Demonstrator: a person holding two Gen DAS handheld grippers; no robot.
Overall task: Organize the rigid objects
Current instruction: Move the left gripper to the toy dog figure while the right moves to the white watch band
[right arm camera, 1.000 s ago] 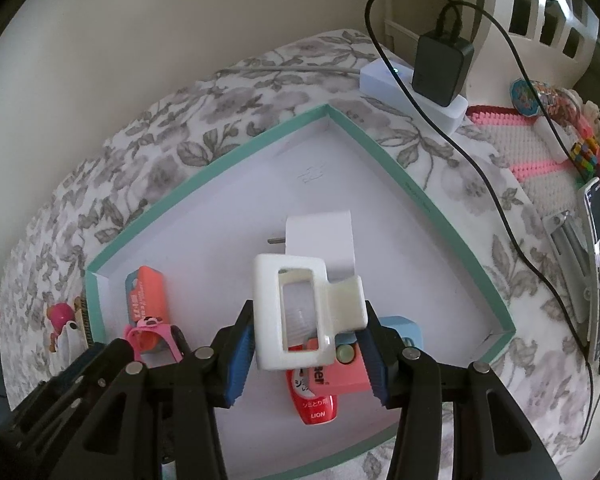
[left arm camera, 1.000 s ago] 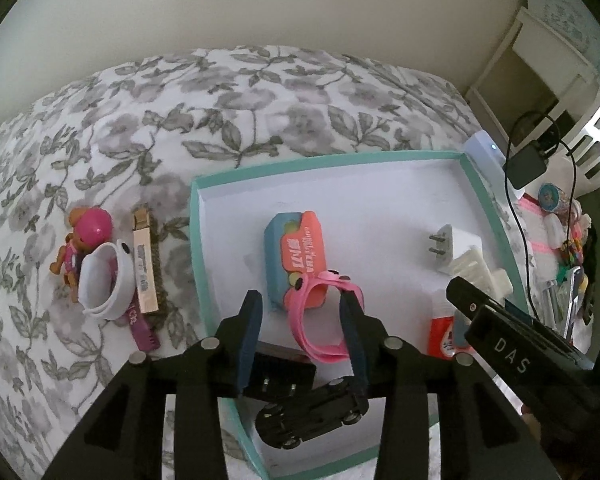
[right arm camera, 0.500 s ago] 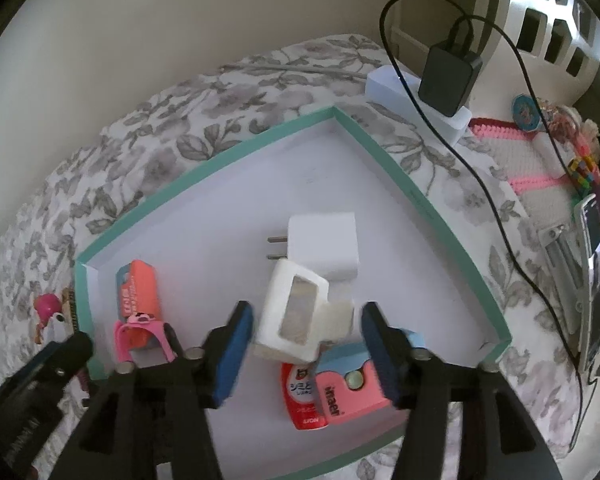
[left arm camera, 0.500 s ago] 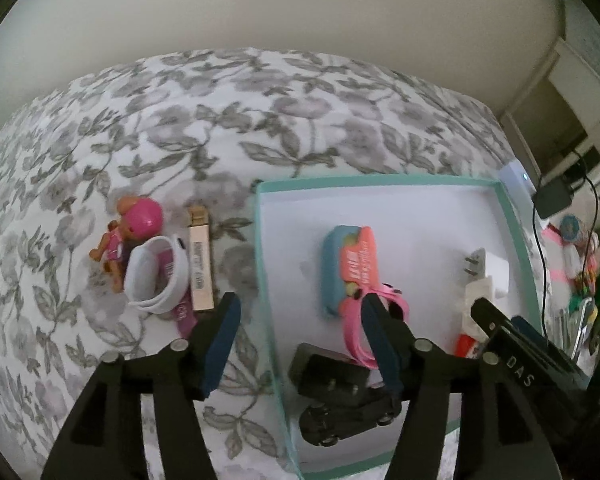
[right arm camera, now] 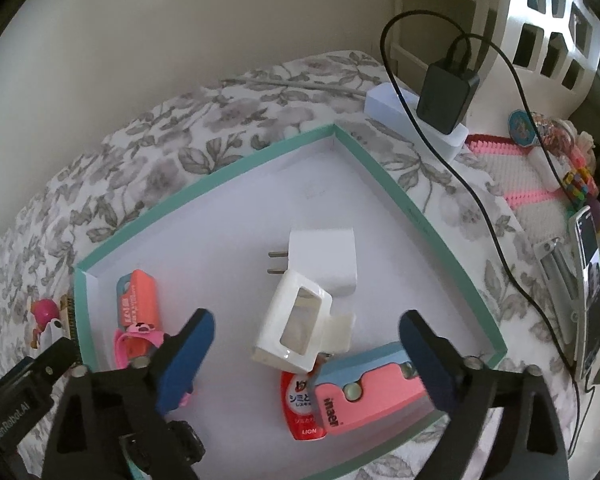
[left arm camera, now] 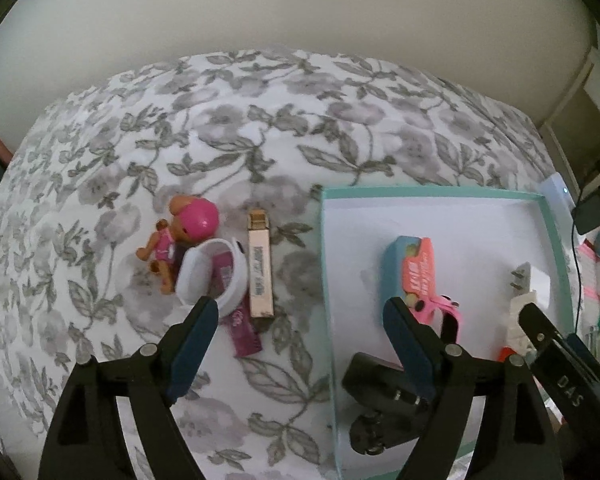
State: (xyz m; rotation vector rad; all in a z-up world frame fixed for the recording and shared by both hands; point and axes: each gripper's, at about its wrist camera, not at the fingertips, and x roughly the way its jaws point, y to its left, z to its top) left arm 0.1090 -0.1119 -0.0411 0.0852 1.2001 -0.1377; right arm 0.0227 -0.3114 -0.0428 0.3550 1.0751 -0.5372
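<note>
A: Progress, please. What is still outside the tray [left arm camera: 327, 280]?

B: Four things lie on the bedspread [left arm camera: 260, 128], just beside the tray's left edge. From the left: a doll [left arm camera: 180, 232], a white ring [left arm camera: 216, 276] that touches it, a purple strip [left arm camera: 242, 328] under the ring, and a beige stick [left arm camera: 259, 268].

A: And inside?

B: Near the left wall, an orange pack [right arm camera: 138, 300] with a pink clip [right arm camera: 140, 340] at its end. In the near left corner, something black, maybe a toy car [left arm camera: 376, 428]. In the middle, a plug [right arm camera: 324, 264] and a white frame [right arm camera: 296, 332]. At the near edge, a red pouch [right arm camera: 302, 408] and a pink case [right arm camera: 364, 388].

A: The grippers?

B: The left gripper [left arm camera: 300, 332] hangs over the tray's left edge, jaws opening, nothing between them. The right gripper [right arm camera: 306, 340] is over the frame, jaws opening wide, and the frame lies free on the tray floor.

A: So how far?

B: I judge more than half done; the four outside things remain.
</note>
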